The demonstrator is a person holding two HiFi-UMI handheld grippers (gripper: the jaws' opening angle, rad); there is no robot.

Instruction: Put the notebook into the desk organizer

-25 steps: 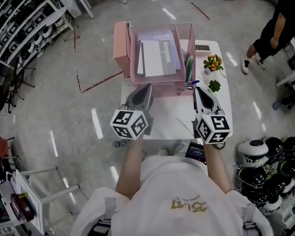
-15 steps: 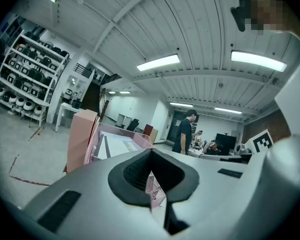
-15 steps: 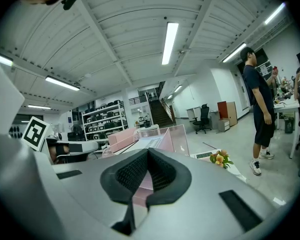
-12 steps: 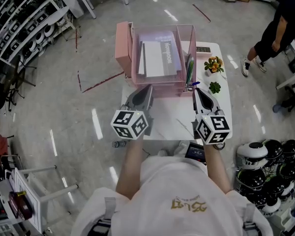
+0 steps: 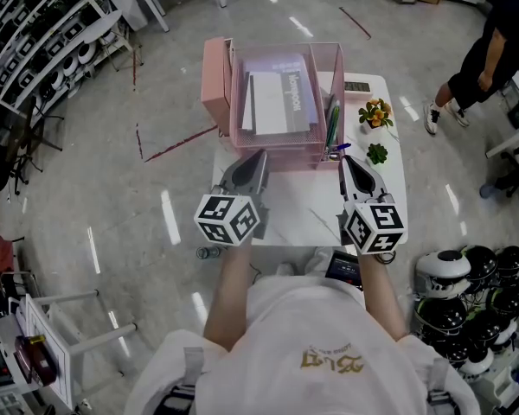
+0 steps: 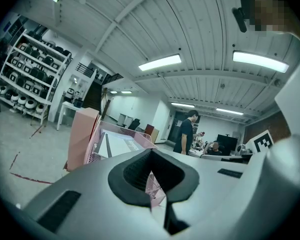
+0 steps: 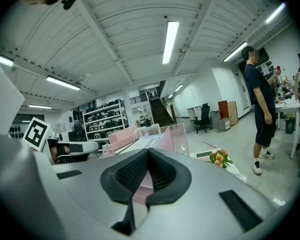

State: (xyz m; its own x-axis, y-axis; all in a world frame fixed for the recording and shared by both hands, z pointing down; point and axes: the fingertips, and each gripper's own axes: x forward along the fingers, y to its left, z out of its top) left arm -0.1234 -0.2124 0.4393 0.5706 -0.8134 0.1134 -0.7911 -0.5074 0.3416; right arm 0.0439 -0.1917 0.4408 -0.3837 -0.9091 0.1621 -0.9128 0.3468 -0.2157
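Notebook [image 5: 294, 93], judged light and fairly stiff, lies inside organizer [image 5: 294, 157], best pinched at an edge; left gripper [image 5: 259, 156] and right gripper [image 5: 346, 159] clenched empty before organizer.

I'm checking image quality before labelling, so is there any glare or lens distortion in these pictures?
Head view: white glare streaks on the glossy floor, while the desk organizer is sharp. Left gripper view: strong fisheye bending, black corners, a blown-out ceiling light. Right gripper view: the same fisheye and a bright tube light.
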